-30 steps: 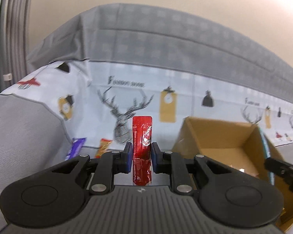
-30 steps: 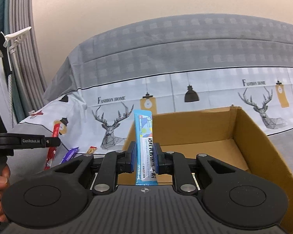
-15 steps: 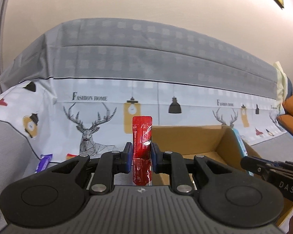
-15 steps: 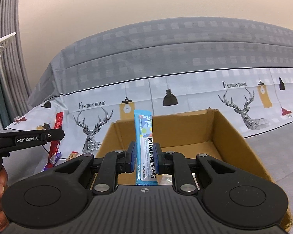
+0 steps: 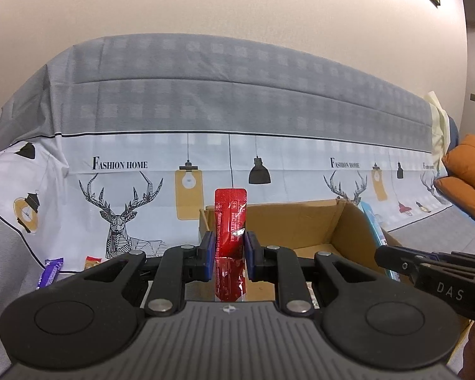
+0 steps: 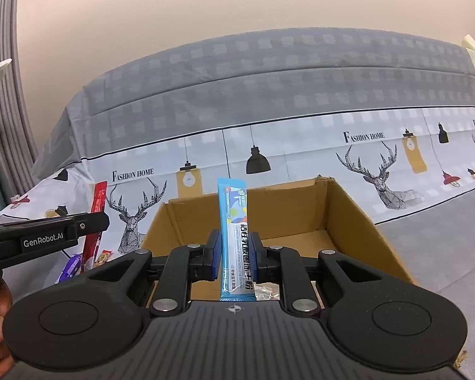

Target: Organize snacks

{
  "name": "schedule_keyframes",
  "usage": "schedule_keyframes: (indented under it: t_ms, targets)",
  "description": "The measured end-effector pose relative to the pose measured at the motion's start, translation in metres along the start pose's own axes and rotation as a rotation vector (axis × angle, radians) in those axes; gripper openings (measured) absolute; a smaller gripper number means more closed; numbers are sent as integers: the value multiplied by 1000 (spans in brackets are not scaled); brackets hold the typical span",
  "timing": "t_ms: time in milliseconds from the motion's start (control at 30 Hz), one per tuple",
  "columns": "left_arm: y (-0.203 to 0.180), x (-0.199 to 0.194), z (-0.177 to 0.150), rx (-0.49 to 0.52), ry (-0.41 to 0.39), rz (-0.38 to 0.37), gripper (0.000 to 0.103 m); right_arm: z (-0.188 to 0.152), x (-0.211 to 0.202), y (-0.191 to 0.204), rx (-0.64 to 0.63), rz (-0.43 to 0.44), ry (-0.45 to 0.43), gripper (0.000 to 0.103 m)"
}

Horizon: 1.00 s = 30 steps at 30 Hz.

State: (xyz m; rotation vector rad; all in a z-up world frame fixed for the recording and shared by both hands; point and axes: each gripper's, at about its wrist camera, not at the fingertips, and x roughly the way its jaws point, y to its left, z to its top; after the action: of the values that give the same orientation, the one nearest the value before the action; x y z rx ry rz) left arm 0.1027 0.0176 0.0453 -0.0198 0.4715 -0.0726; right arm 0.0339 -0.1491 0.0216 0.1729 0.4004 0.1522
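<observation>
**Both grippers loaded, box just ahead**

Now my left gripper (image 5: 228,250) is clamped on a red sachet (image 5: 230,218), which stands upright at the centre of the left wrist view, its top rising above the blue pads and its lower end hanging down toward the gripper body. Behind it, filling the middle and right of the frame, sits the open cardboard box (image 5: 300,221); the sachet's top overlaps the box's far left corner in the picture.

My right gripper (image 6: 236,253) is closed on a blue sachet (image 6: 236,221), also upright, dead centre in the right wrist view, with the box's far wall (image 6: 285,209) behind it. Small wrapped snacks (image 6: 266,293) lie on the box floor, just right of the sachet's lower end; I cannot make out what they are.

At the lower left of the left wrist view, a purple snack bar (image 5: 49,272) and an orange-red snack packet (image 5: 91,261) lie on the printed cover (image 5: 126,190) with its deer and lamps, left of the box. An orange cushion (image 5: 468,171) shows at the right edge.
</observation>
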Motion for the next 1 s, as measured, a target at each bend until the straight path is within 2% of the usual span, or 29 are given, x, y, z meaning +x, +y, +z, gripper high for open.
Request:
schedule_keyframes:
  t_ms: [433, 733, 1000]
  targets:
    - [-5, 0, -1, -9, -15, -31, 21, 0, -1, -1, 12, -29, -9, 19]
    - [-17, -5, -1, -10, -54, -121, 21, 1, -3, -15, 56, -171, -35, 19]
    - [-30, -3, -3, 10, -52, -150, 21, -1, -1, -24, 75, -241, -38, 19]
